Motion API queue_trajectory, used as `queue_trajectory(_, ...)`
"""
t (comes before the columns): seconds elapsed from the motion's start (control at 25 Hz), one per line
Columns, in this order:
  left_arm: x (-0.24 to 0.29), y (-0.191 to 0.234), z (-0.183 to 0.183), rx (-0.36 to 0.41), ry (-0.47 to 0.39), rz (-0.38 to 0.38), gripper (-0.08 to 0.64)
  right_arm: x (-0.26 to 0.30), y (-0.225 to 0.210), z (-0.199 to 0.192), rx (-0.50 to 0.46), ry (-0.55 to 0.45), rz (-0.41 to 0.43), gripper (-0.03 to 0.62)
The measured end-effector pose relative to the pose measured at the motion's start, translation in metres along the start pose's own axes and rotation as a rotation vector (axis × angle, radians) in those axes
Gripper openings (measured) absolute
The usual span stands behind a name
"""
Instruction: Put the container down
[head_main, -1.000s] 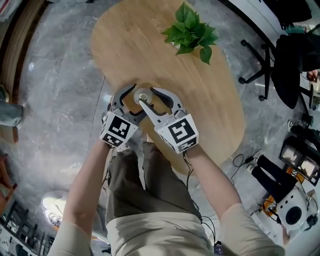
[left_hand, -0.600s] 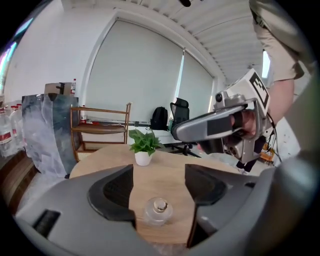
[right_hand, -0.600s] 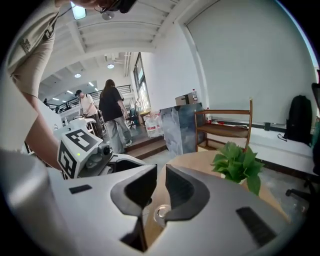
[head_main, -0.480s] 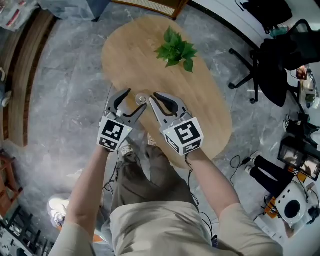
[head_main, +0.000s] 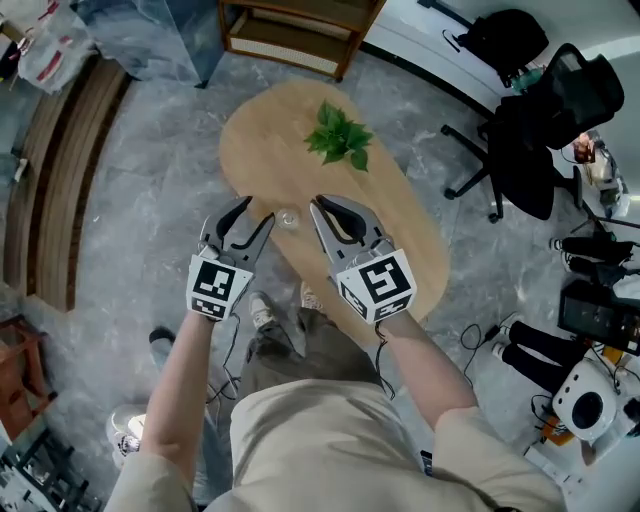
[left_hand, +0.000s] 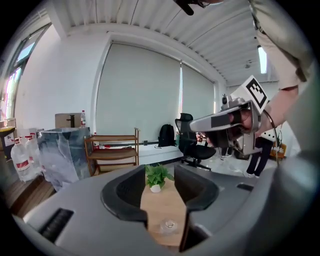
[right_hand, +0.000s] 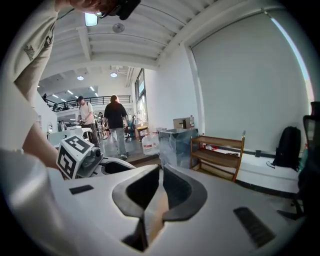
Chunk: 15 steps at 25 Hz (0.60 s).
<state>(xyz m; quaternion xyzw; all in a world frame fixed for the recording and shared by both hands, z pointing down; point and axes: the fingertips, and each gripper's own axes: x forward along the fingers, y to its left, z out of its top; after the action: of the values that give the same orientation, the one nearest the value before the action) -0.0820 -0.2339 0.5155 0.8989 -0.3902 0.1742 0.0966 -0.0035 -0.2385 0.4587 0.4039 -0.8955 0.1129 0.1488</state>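
While both grippers hang over the near end of the oval wooden counter (head_main: 400, 230) in the middle of the head view, the container (head_main: 289, 218), a small clear glass, stands upright on the wood in the gap between them, touched by neither. The left gripper (head_main: 256, 214) sits left of centre with its tips just beside the glass; its jaws are apart and closing. In the left gripper view the glass shows low in the frame, on the strip of counter seen through the gap, resting on the wood with no pad against it. The right gripper (head_main: 318, 207) sits right of centre, its tips just to the right of the glass. Its jaws are closing and drawn almost together, and the right gripper view shows only a thin slit with a sliver of wood through it and nothing held. A potted green plant (head_main: 338, 138) stands at the far end of the counter, toward the top of the frame, well apart from the glass, and lines up straight ahead between the left jaws in that gripper's view. Grey marbled floor (head_main: 140, 200) surrounds the counter, a wooden shelf unit (head_main: 300, 35) stands at the top edge, and a black office chair (head_main: 545, 120) stands at the upper right.
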Motion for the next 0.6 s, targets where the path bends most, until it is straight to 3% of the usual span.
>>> queue_trajectory(0.2, -0.036, -0.003, 0.052, -0.013, -0.049, 0.028, 0.135, -0.032, 0.013, 0.055, -0.026, -0.073, -0.007, 0.015)
queue_trajectory(0.6, -0.112, -0.024, 0.153, 0.048, -0.19, 0.052, 0.072, -0.091, 0.042, 0.137, -0.063, -0.179, 0.007, 0.008)
